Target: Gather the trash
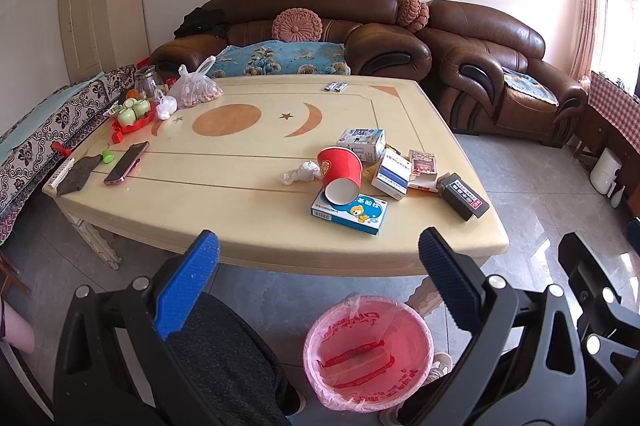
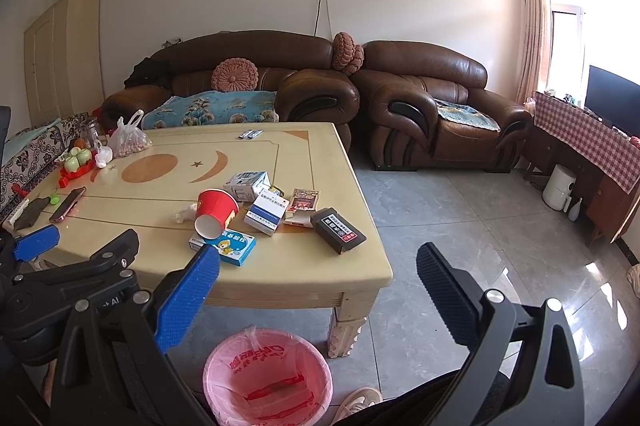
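Trash lies on the near right part of the cream table: a tipped red paper cup resting on a blue medicine box, a crumpled tissue, a white and blue box, a milk carton, a red snack packet and a black box. The same pile shows in the right wrist view, cup included. A bin with a pink bag stands on the floor before the table, also seen in the right wrist view. My left gripper and right gripper are open and empty, held back from the table above the bin.
A phone, a dark cloth, a red tray with green cups, a bag of nuts and a glass jar sit on the table's left side. Brown leather sofas stand behind. A person's knee is beside the bin.
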### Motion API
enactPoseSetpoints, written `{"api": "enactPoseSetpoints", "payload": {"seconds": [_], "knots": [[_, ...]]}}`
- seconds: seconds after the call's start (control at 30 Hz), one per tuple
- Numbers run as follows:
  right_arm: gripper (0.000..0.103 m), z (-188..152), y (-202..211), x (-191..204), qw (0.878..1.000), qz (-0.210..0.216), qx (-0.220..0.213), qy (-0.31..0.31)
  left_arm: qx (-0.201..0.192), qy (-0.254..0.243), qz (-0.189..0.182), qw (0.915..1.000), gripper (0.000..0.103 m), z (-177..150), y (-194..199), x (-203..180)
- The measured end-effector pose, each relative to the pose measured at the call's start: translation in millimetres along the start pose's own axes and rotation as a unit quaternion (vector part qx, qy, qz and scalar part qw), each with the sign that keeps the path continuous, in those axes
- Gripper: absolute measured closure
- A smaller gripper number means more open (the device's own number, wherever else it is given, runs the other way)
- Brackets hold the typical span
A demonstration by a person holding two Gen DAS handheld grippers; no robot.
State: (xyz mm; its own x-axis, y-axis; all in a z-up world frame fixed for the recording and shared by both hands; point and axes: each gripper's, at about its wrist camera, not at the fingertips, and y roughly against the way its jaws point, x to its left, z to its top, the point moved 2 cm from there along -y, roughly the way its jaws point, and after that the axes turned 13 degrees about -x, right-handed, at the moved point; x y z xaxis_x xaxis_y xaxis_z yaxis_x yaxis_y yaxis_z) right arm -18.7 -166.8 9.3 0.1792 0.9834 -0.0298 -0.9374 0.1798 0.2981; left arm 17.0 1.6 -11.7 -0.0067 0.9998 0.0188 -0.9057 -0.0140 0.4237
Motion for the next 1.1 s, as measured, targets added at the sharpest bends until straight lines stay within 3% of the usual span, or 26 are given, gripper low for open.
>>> {"api": "enactPoseSetpoints", "payload": {"seconds": [1.1], "knots": [[0.006, 1.7, 2.3, 1.8, 1.000, 0.005, -0.003, -0.002, -0.007, 0.001, 0.003, 1.0000, 0.005, 2.9, 7.0, 3.1]]}}
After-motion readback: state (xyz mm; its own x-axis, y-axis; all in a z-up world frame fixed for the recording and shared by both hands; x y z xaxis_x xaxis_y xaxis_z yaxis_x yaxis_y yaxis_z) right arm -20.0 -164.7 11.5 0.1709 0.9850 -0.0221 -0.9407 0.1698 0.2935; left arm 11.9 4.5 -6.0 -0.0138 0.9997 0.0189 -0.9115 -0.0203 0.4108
